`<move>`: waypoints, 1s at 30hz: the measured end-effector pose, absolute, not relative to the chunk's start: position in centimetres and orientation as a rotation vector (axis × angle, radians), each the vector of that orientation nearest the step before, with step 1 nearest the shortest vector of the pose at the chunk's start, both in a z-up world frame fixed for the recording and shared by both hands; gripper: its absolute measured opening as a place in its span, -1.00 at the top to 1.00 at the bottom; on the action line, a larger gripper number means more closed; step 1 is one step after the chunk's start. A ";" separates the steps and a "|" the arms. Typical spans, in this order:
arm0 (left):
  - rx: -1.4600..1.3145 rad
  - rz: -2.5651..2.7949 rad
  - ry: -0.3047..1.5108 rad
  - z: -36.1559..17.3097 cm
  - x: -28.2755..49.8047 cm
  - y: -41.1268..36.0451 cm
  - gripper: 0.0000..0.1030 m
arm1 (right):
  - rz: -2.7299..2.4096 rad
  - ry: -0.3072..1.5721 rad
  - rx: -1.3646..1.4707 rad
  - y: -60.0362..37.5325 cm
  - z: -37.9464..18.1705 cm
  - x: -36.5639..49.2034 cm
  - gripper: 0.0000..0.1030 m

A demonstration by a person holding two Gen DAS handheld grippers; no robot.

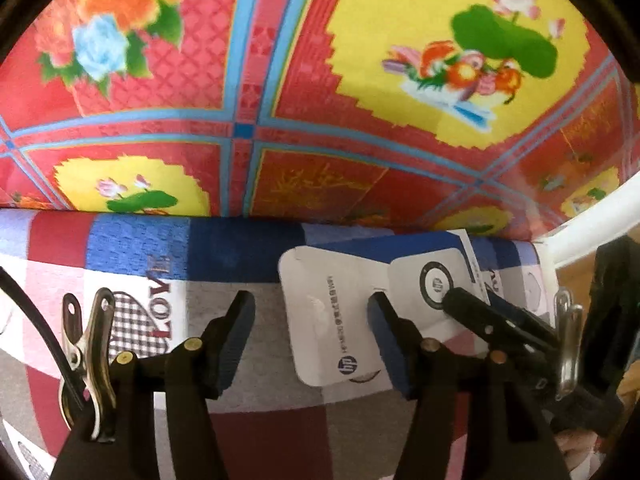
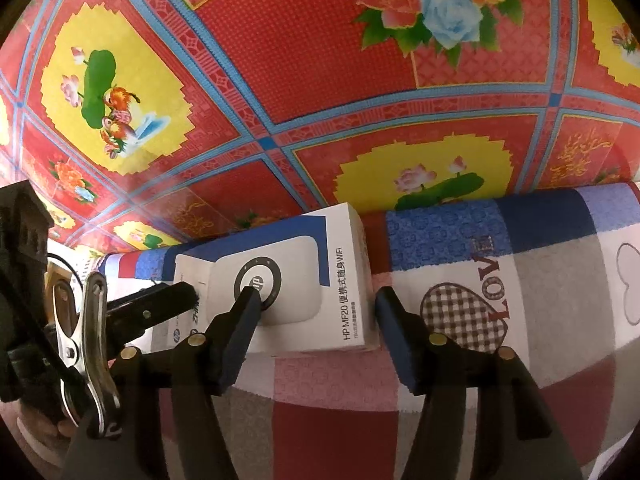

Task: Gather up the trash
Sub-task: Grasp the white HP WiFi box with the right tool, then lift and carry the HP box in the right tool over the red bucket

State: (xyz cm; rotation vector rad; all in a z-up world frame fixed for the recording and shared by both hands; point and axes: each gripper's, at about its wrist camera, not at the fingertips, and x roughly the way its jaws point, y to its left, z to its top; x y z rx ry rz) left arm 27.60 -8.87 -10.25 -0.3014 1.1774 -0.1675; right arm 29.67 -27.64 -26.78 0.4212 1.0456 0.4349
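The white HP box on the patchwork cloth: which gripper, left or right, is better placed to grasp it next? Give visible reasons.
Right, probably. The right gripper is open, with most of the HP box between its fingers. The left gripper, also open, frames only the box's flap.

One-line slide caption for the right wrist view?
Open right gripper straddling a white HP box on patchwork cloth.

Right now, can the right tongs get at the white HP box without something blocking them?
Probably yes. The right tongs stand open just before the white HP box on the patchwork cloth, nothing lying between. The left tongs crowd the box's other side, so the two could bump.
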 end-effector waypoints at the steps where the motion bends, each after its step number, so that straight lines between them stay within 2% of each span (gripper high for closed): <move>1: -0.328 -0.196 1.190 -10.5 27.8 -9.0 -0.21 | 0.435 1.047 0.422 -27.5 -26.8 29.7 -0.25; 5: -0.377 -0.269 1.223 -11.5 27.8 -9.8 -0.30 | 0.441 1.052 0.436 -27.0 -27.0 29.7 -0.29; 10: -0.413 -0.302 1.233 -12.0 27.3 -9.7 -0.23 | 0.451 1.067 0.448 -26.0 -26.9 29.1 -0.29; 16: -0.360 -0.314 1.206 -10.7 25.9 -9.1 -0.15 | 0.461 1.066 0.486 -25.1 -26.1 27.5 -0.29; 30: -0.373 -0.258 1.139 -7.1 20.2 -2.9 -0.15 | 0.544 1.038 0.459 -20.0 -22.3 23.3 -0.29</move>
